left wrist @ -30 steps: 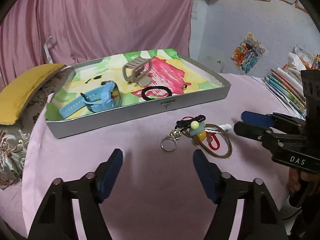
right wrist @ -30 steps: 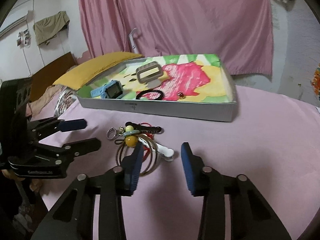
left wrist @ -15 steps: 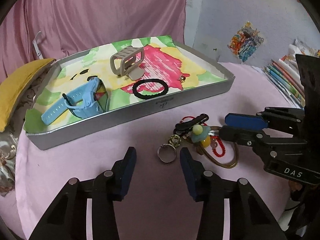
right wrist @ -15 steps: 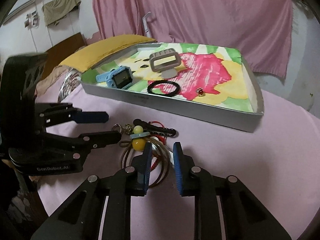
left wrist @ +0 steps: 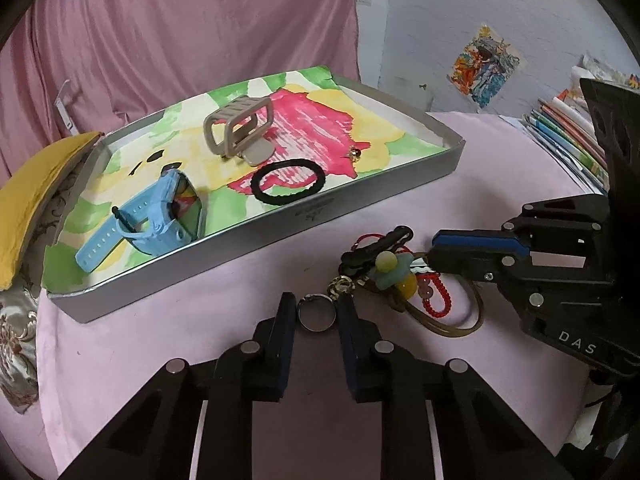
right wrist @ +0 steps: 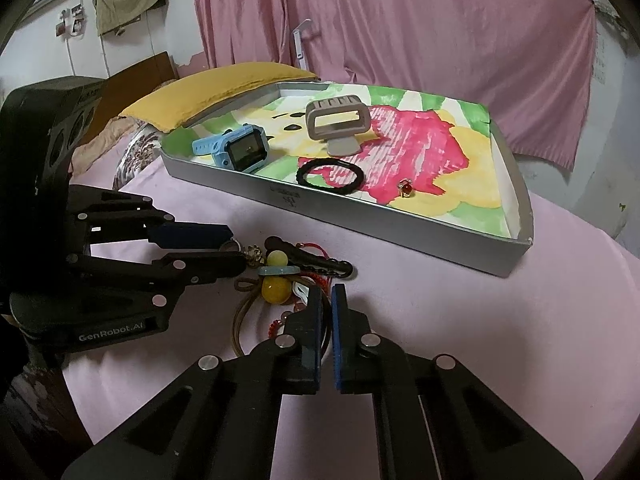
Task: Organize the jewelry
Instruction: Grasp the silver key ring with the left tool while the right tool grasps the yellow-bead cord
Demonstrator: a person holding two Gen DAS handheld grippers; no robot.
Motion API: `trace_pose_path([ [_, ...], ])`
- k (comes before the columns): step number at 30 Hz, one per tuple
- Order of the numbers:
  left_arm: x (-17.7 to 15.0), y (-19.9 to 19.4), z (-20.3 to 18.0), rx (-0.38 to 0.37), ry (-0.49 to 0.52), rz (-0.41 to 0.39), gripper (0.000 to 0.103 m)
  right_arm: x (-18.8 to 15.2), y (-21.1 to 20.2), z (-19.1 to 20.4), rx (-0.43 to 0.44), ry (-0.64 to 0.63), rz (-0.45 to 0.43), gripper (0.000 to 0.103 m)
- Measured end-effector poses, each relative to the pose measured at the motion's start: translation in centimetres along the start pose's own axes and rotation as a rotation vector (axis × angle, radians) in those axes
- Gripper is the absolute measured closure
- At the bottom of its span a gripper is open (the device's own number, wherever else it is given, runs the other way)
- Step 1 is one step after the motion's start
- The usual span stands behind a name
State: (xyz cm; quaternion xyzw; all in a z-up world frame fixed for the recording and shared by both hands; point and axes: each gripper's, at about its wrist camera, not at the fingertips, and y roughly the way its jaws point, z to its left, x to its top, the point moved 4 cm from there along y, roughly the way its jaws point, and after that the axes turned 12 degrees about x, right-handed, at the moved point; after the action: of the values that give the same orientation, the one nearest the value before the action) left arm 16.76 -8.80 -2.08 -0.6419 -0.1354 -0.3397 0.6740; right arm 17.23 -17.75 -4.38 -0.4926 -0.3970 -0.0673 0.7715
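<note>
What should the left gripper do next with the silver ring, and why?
Probably close a touch more and lift. The left gripper has its jaws on either side of the silver ring, which lies on the pink cloth at the edge of the tangled pile, outside the tray.

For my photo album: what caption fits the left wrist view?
Left gripper closes around a silver ring beside tangled trinkets.

Tray (left wrist: 320,216) sits behind the jewelry pile (left wrist: 400,276) on my table (left wrist: 160,344). In the tray: watch (left wrist: 156,220) left, hair tie (left wrist: 288,186) middle, clip (left wrist: 240,128) behind it. Books (left wrist: 568,136) far right.
</note>
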Motion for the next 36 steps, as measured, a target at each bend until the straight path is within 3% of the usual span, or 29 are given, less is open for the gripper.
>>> trace_pose_path([
  [8, -0.4, -0.5, 0.6, -0.022, -0.075, -0.016, 0.083, 0.4, -2.1, 0.6, -0.046, -0.035, -0.100, 0.101],
  [17, 0.0, -3.1, 1.5, -0.003, -0.184, -0.137, 0.083, 1.3, -5.0, 2.1, -0.056, -0.065, -0.227, 0.101],
  [25, 1.2, -5.7, 2.6, 0.020, -0.244, -0.270, 0.083, 3.4, -7.9, 3.6, -0.055, -0.109, -0.387, 0.101],
  [30, 2.8, -7.5, 3.6, 0.065, -0.292, -0.413, 0.083, 5.2, -9.4, 3.7, -0.089, -0.127, -0.524, 0.101],
  [36, 4.8, -7.6, 4.2, 0.105, -0.323, -0.516, 0.083, 7.0, -9.3, 2.7, -0.137, -0.140, -0.604, 0.101],
])
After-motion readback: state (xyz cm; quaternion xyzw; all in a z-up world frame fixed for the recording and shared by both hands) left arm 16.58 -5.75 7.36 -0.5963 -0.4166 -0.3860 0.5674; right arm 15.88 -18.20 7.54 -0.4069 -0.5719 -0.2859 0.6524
